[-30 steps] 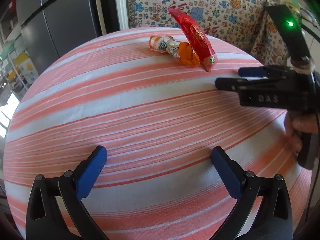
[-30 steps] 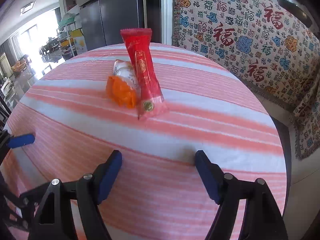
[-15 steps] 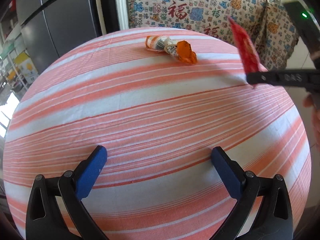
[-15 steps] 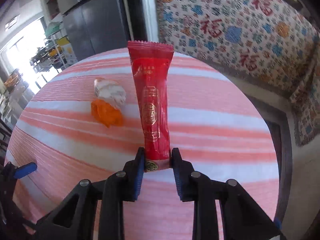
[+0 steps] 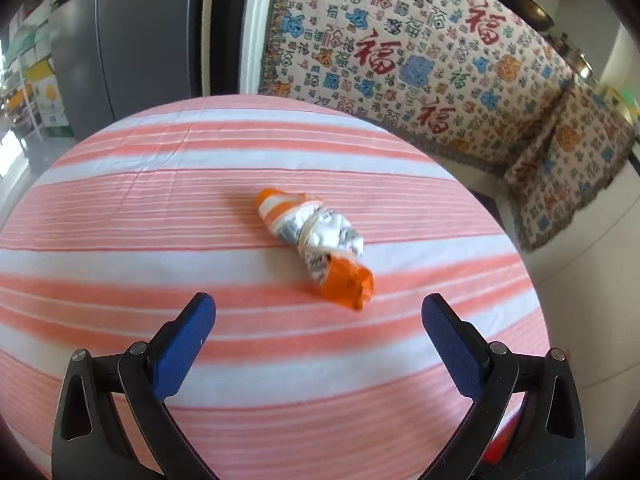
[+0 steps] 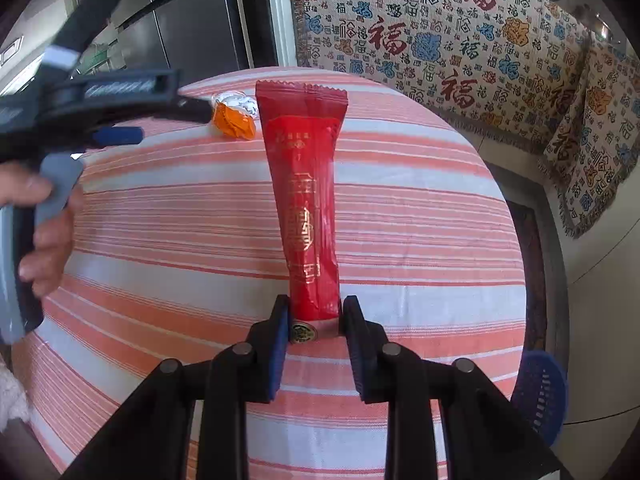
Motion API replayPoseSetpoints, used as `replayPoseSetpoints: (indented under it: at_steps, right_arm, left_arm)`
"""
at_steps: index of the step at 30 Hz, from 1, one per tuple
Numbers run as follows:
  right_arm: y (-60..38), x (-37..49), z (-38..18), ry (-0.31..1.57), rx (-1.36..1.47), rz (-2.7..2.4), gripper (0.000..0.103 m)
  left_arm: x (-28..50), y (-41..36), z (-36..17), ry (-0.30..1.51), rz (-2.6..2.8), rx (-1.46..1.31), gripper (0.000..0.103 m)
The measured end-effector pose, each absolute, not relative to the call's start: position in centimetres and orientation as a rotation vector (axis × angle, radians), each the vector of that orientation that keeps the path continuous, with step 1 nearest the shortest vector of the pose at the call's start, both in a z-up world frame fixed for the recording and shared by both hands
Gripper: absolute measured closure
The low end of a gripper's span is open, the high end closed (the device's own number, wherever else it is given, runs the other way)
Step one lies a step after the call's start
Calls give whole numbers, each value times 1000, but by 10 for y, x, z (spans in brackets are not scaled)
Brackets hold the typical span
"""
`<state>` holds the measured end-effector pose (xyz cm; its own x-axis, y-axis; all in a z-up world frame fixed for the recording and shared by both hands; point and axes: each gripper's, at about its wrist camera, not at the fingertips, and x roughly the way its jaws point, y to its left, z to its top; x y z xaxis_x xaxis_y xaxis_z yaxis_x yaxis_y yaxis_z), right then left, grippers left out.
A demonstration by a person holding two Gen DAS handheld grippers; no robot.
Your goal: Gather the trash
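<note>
My right gripper (image 6: pixel 314 320) is shut on the lower end of a long red snack wrapper (image 6: pixel 306 196) and holds it above the striped round table (image 6: pixel 420 208). A crumpled orange and white wrapper (image 5: pixel 318 244) lies on the table (image 5: pixel 140 208) just ahead of my open, empty left gripper (image 5: pixel 318 320), slightly right of its centre line. The same crumpled wrapper (image 6: pixel 234 114) shows far off in the right wrist view, beside the left gripper's fingers (image 6: pixel 120 136), which reach in from the left.
A blue perforated basket (image 6: pixel 538 392) stands on the floor past the table's right edge. A patterned cloth with red characters (image 5: pixel 420 60) covers furniture behind the table. A dark grey fridge (image 5: pixel 132 40) stands at the back left.
My right gripper closed on the red wrapper and lifted it off the table toward the right. My left gripper moved forward up to the crumpled orange and white wrapper.
</note>
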<state>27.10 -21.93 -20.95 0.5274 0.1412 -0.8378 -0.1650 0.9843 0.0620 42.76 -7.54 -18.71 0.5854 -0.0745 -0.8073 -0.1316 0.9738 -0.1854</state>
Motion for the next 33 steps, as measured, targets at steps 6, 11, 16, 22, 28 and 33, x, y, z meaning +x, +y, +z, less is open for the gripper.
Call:
replayPoseSetpoints:
  at_steps: [6, 11, 16, 22, 28, 33]
  right_arm:
    - [-228, 269, -213, 991, 54, 198, 76]
    - [-240, 266, -211, 994, 92, 197, 76]
    - [-251, 264, -200, 1026, 168, 212, 76]
    - [-233, 256, -204, 1072, 193, 224, 73]
    - [-198, 235, -222, 984, 131, 163, 38]
    - [-179, 219, -230, 956, 34, 131, 34]
  left_arm:
    - [459, -90, -217, 955, 99, -187, 34]
    - [429, -84, -210, 909, 26, -118, 59]
    - [354, -66, -186, 955, -164, -47, 59]
    - [255, -56, -188, 1039, -321, 70, 56]
    - [229, -56, -216, 990, -244, 37, 17]
    - [229, -53, -221, 936, -144, 74, 10]
